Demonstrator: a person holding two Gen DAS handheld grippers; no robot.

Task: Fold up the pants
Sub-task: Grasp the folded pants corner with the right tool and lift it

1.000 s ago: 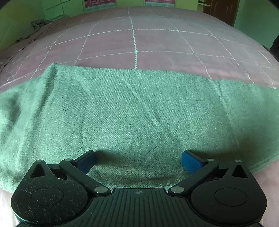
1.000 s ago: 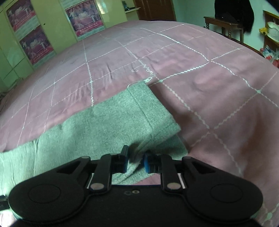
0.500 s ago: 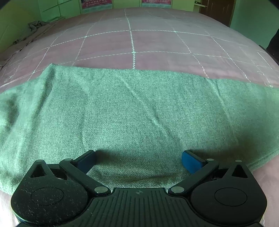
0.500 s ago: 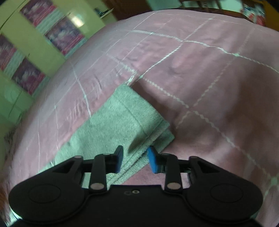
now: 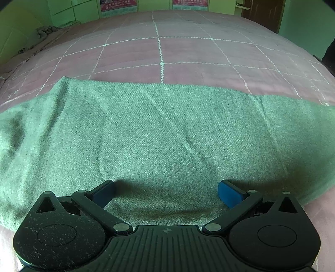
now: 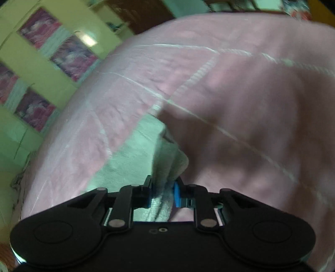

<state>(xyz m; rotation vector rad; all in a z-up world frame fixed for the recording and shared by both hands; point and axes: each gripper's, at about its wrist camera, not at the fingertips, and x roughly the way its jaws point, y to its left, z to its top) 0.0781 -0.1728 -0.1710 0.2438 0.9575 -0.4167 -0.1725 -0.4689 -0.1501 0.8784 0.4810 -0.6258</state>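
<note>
The green pants (image 5: 159, 134) lie flat in a long band across the pink quilted bed (image 5: 188, 52). My left gripper (image 5: 165, 190) is open, its blue pads wide apart, resting over the near edge of the fabric. In the right wrist view, which is blurred, the pants' end (image 6: 138, 150) is bunched and lifted. My right gripper (image 6: 163, 194) is shut on that end of the pants, with fabric pinched between the blue pads.
The bed has white grid stitching. A crumpled grey cloth (image 5: 45, 31) lies at the far left edge. Green cupboards with posters (image 6: 52, 62) stand behind the bed, and a dark door (image 5: 261, 14) is at the far right.
My right gripper opened briefly, then closed on the pants' end, and tilted, lifting the fabric. My left gripper stayed open and barely moved.
</note>
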